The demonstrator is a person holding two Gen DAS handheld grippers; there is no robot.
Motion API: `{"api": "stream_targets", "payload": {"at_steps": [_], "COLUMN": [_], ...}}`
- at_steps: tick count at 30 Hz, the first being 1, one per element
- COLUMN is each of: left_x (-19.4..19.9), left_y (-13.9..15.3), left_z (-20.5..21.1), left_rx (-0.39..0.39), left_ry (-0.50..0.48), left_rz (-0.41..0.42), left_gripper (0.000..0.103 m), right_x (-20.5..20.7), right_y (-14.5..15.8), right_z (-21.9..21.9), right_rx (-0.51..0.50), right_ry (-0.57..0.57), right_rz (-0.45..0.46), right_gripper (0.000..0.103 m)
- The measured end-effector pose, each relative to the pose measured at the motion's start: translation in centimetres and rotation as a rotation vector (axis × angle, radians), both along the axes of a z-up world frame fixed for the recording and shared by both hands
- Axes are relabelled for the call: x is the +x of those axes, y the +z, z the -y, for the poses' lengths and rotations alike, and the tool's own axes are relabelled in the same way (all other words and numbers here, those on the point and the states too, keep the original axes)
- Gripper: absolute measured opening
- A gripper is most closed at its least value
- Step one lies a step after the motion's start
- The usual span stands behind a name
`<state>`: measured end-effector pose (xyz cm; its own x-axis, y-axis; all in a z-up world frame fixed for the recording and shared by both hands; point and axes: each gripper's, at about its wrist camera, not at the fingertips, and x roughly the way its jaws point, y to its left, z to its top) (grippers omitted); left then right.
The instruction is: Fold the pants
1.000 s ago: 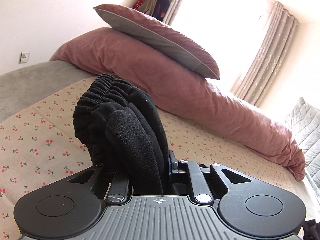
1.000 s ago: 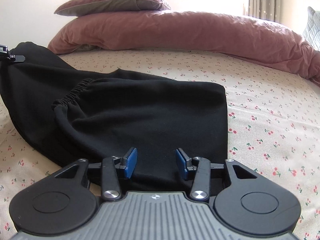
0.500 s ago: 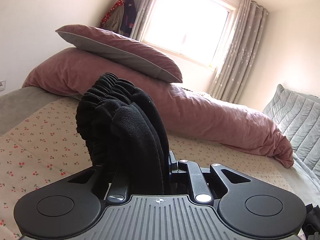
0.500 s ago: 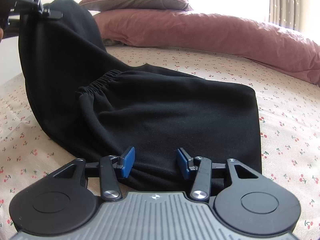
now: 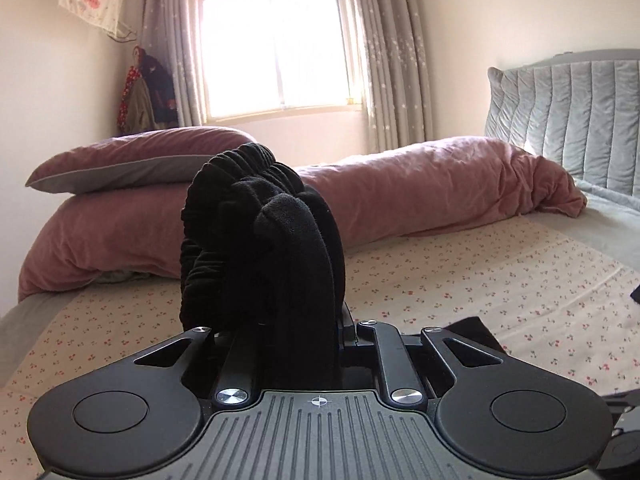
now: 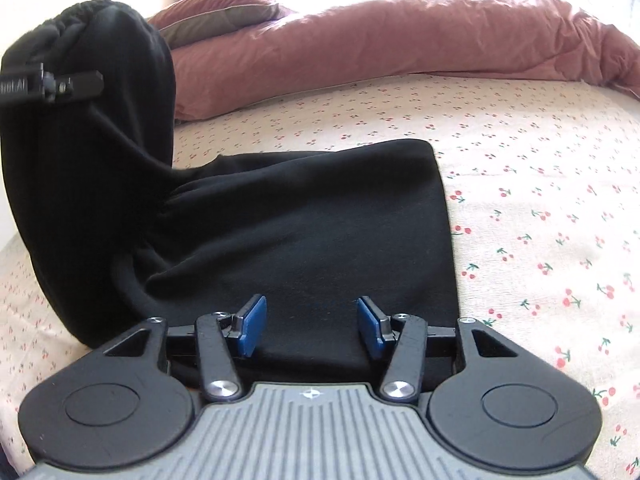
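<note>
Black pants (image 6: 300,216) lie partly folded on the cherry-print sheet (image 6: 540,200). Their elastic waistband end (image 5: 264,248) is bunched up between the jaws of my left gripper (image 5: 296,332), which is shut on it and holds it above the bed. In the right wrist view that left gripper (image 6: 60,84) shows at the upper left, with the fabric hanging from it. My right gripper (image 6: 310,326) hovers low over the near edge of the folded part. Its jaws are opening, and the blue pads (image 6: 252,326) stand apart with fabric below them, not pinched.
A rolled pink duvet (image 5: 420,188) and a pink-and-grey pillow (image 5: 132,160) lie across the far side of the bed. A grey padded headboard (image 5: 568,112) stands at the right. Bare sheet (image 5: 460,280) spreads to the right of the pants.
My left gripper has swung the held waistband sideways and rolled level, so its view now faces the window. In the right view the raised fabric stands higher and closer. The right jaws have widened slightly.
</note>
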<state>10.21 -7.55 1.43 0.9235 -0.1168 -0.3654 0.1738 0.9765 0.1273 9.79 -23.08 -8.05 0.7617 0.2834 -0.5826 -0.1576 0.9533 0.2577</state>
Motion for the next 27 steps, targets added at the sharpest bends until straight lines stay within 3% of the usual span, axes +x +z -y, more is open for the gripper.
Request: {"api": "stream_targets", "payload": {"at_steps": [3, 6, 14, 19, 21, 24, 27], "left_x": [0.2, 0.2, -0.7, -2.7, -3.6, -5.1, -5.7], "left_y": [-1.8, -3.5, -7.0, -7.2, -7.4, -7.4, -6.3], "left_z": [2.4, 4.5, 8.4, 9.5, 9.8, 9.8, 8.5], "left_rx": [0.054, 0.123, 0.268, 0.389, 0.42, 0.412, 0.328], "left_ry": [-0.029, -0.052, -0.085, -0.146, -0.199, -0.276, -0.344], "left_rz": [-0.031, -0.056, -0.119, -0.075, -0.061, -0.048, -0.075], "left_gripper": [0.015, 0.017, 0.019, 0.033, 0.05, 0.055, 0.056], "right_x": [-0.1, -0.3, -0.4, -0.3, -0.5, -0.8, -0.8], "right_y": [1.0, 1.9, 2.5, 3.0, 3.0, 3.1, 3.0], "right_z": [1.5, 3.7, 5.1, 6.2, 6.4, 6.5, 6.8], "right_rx": [-0.058, 0.006, -0.043, -0.037, -0.03, -0.026, -0.011], "right_ry": [-0.088, -0.141, -0.185, -0.202, -0.195, -0.187, -0.184], "right_rz": [0.041, 0.045, 0.077, 0.076, 0.08, 0.085, 0.079], "right_gripper": [0.045, 0.046, 0.051, 0.053, 0.056, 0.057, 0.057]}}
